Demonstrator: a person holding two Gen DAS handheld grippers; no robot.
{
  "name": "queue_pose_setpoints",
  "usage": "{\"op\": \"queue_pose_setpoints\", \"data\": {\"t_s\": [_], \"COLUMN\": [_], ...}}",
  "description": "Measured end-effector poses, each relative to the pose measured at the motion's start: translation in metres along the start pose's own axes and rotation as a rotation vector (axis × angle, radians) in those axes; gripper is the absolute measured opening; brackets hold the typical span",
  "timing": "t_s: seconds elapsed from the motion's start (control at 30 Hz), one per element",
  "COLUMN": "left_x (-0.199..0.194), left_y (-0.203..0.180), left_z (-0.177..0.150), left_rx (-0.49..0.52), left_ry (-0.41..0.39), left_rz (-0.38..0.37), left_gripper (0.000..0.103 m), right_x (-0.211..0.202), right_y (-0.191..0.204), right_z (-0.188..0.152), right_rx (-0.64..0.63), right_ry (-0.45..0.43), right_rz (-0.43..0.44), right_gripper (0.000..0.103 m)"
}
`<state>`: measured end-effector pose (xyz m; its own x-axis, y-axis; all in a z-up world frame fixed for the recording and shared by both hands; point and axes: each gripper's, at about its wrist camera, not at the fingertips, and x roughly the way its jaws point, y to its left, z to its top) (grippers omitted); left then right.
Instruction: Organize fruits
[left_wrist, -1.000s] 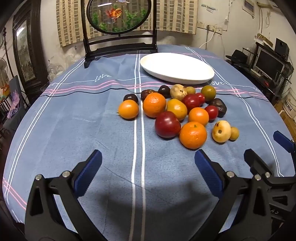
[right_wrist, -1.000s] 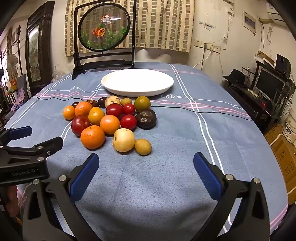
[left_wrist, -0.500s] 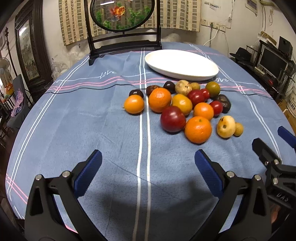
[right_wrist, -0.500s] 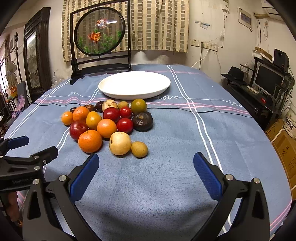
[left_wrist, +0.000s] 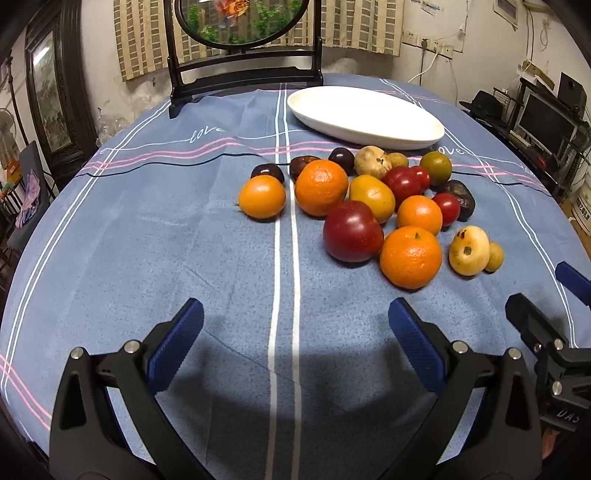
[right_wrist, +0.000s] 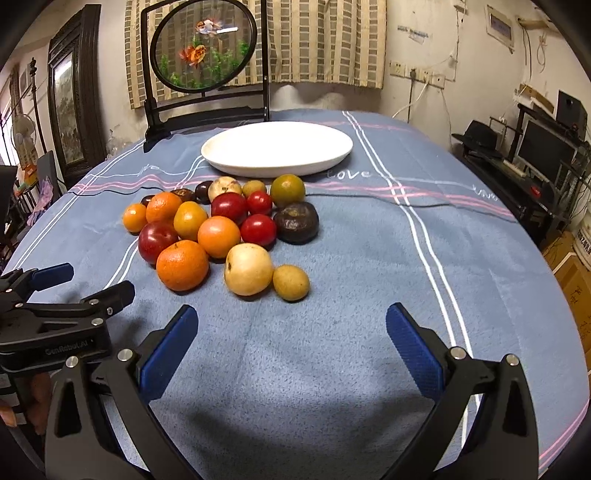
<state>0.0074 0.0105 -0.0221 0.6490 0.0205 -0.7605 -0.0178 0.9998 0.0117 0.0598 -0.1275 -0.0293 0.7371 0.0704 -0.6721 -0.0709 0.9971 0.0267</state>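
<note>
Both claws spread, empty. Nearest orange (right_wrist: 182, 264): round, probably firm, rolls easily; grip across its widest middle.

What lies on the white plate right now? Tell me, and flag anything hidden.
Nothing shows on the white plate: in the right wrist view its surface is bare. All the fruit lies on the tablecloth in front of it. The plate's underside is hidden.

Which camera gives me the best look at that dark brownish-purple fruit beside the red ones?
The right wrist view: the dark fruit sits unobstructed at the pile's right edge. In the left wrist view the same fruit is smaller, farther off and partly hidden behind a small red fruit.
</note>
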Motion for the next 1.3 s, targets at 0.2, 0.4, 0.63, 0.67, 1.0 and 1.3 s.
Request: {"op": "queue_pose_setpoints", "data": {"t_s": [0.2,0.4,0.63,0.67,1.0,1.3], "left_x": [0.002,0.003,0.015,0.016,0.015,0.008], "left_y": [-0.005,-0.003,0.013,0.017,0.012,0.004], "left_z": [0.001,0.001,0.003,0.002,0.003,0.001], "left_rx": [0.017,0.008,-0.086,-0.112,-0.091,-0.034], "left_ry": [0.008,0.015,0.061,0.058,0.046,0.020], "left_rz": [0.012,0.000,-0.082,-0.082,-0.035,0.017], "left_gripper": [0.101,0.101,0.101,0.101,0.101,0.101], "right_x": [0.005,0.004,0.003,0.003,0.003,0.003], "right_y": [-0.001,-0.002,-0.007,-0.006,-0.006,-0.006], "right_z": [0.000,-0.002,-0.003,-0.003,-0.004,-0.004], "right_rx": [0.009,0.026,0.045,0.045,0.048,0.045], "right_ry": [0.032,0.029,0.032,0.031,0.029,0.027], "right_rz": [0.023,0.020,0.037,0.036,0.039,0.037], "right_gripper": [0.102,0.102,0.102,0.102,0.102,0.102]}}
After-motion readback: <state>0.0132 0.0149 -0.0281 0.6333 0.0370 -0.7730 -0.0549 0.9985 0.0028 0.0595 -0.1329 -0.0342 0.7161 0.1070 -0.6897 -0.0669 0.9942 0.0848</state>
